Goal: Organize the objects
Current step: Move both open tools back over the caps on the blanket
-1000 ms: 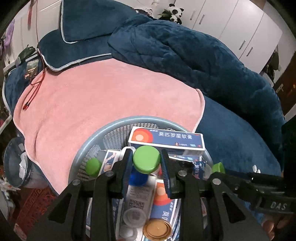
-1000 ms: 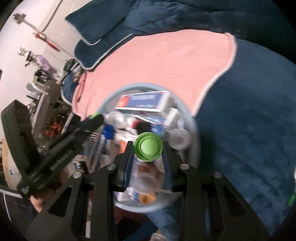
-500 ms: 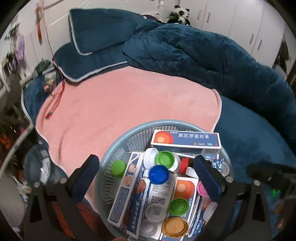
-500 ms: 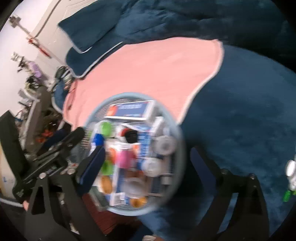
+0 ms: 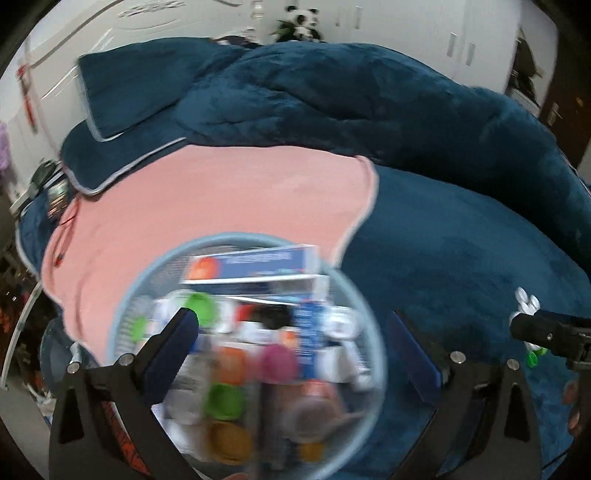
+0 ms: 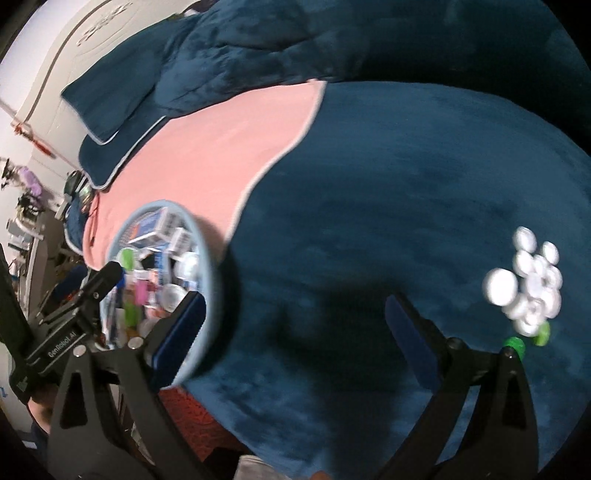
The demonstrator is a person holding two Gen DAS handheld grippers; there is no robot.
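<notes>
Nearest the lens, the left gripper point(image 5: 295, 328) stands wide open, nothing between its jaws. It hangs above the round pale-blue basket point(image 5: 369, 314), which sits at the bed's near edge, partly on the pink towel point(image 5: 221, 199). The basket is crowded: long blue-and-white boxes point(image 5: 255, 264) at the far side, green caps point(image 5: 223, 400), a pink cap point(image 5: 279, 363), an orange lid point(image 5: 229, 446). Motion blur hides finer detail.

The right gripper point(image 6: 295, 306) is likewise spread wide and empty, aimed at bare dark-blue blanket point(image 6: 406, 184). The basket shows at its left, with the left gripper's body beside it.

To the right on the blanket, well apart from the basket, lies a tight cluster of small white caps point(image 6: 532, 284); two small green pieces point(image 6: 515, 343) lie just beside its near edge.

Farther off: a heaped blue quilt point(image 5: 332, 110), a blue pillow point(image 5: 122, 96), white cupboards, and a panda toy point(image 5: 299, 27) on top.

Judgement: sorting is mid-way. One white pile and the start of a green one are laid out; most of the basket's contents remain to be lifted out and grouped. Neither tool holds a piece now.
</notes>
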